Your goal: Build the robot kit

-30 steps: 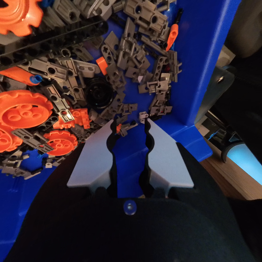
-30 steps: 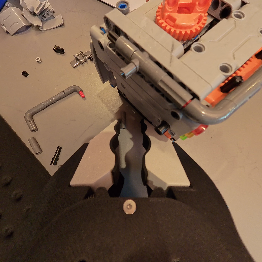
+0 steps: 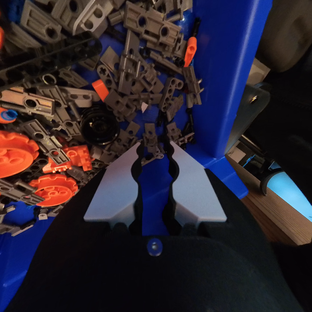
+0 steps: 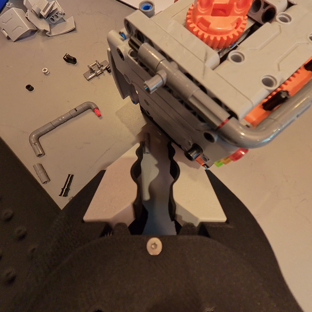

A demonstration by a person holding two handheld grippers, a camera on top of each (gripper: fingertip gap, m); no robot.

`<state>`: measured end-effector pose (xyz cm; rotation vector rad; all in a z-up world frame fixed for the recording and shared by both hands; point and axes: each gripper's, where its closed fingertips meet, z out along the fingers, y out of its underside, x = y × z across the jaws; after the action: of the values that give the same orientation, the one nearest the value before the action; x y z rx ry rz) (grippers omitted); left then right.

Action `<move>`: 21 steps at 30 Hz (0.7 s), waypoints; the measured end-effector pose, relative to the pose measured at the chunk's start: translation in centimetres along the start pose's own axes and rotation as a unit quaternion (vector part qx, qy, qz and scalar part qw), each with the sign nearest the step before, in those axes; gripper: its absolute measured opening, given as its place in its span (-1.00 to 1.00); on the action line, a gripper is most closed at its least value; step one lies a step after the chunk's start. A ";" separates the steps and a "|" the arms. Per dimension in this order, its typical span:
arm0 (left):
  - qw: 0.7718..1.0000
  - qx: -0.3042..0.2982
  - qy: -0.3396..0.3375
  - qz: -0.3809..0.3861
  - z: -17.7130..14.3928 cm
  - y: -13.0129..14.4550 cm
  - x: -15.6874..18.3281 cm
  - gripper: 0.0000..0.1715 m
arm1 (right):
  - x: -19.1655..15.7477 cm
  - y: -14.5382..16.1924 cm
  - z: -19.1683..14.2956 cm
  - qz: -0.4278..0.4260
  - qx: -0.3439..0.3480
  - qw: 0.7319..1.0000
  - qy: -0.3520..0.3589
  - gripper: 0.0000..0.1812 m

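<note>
Grey tabletop [image 4: 253, 211] in the right wrist view; blue plastic bin [image 3: 217, 84] full of loose building-toy parts in the left wrist view, w/ a wooden edge just outside it.

Left gripper [image 3: 154, 148] sits low inside the bin, jaws part-open, gap narrow. A small grey connector piece [image 3: 152, 143] lies right at the tips, between them; can't tell if it's pinched or only touched. It's tiny, light, hard plastic, prob. slippery; best taken across its flat sides. Crowding it: a black wheel [image 3: 99, 126] to the left, orange gear wheels [image 3: 15, 155], an orange block [image 3: 77, 157], a long black beam [image 3: 50, 55], and the bin wall close on the right.

Right gripper [image 4: 155, 146] hovers over the table, jaws part-open, nothing clamped. A short dark pin [image 4: 146, 143] lies by the left tip. Just ahead stands a grey assembled model [image 4: 185, 81] w/ an orange gear [image 4: 214, 25] on top: rigid, bulky, heavier. Off left: a bent grey pipe piece [image 4: 62, 119], a grey sleeve [image 4: 41, 173], a black pin [image 4: 66, 185], a grey clip [image 4: 96, 70], loose panels [image 4: 20, 25].
</note>
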<state>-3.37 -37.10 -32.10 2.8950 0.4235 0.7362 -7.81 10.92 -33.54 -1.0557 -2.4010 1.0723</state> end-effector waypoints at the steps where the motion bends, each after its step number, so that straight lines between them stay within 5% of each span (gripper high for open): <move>1: 1.000 0.005 -0.003 0.000 -0.2 0.0 -0.1 -0.70 | 0.0 0.0 0.0 0.000 0.000 1.000 0.000 -0.70; 12: 0.995 0.063 0.039 0.069 0.0 -3.8 3.5 -0.58 | 0.0 0.0 0.0 0.000 0.000 1.000 0.000 -0.70; 21: 0.997 0.059 0.026 0.053 1.4 -4.3 2.9 -0.80 | 0.0 0.0 0.0 -0.001 0.000 1.000 0.000 -0.70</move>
<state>-1.26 -32.23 -32.87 3.0343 0.3306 0.8299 -7.81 10.92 -33.55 -1.0541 -2.4006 1.0714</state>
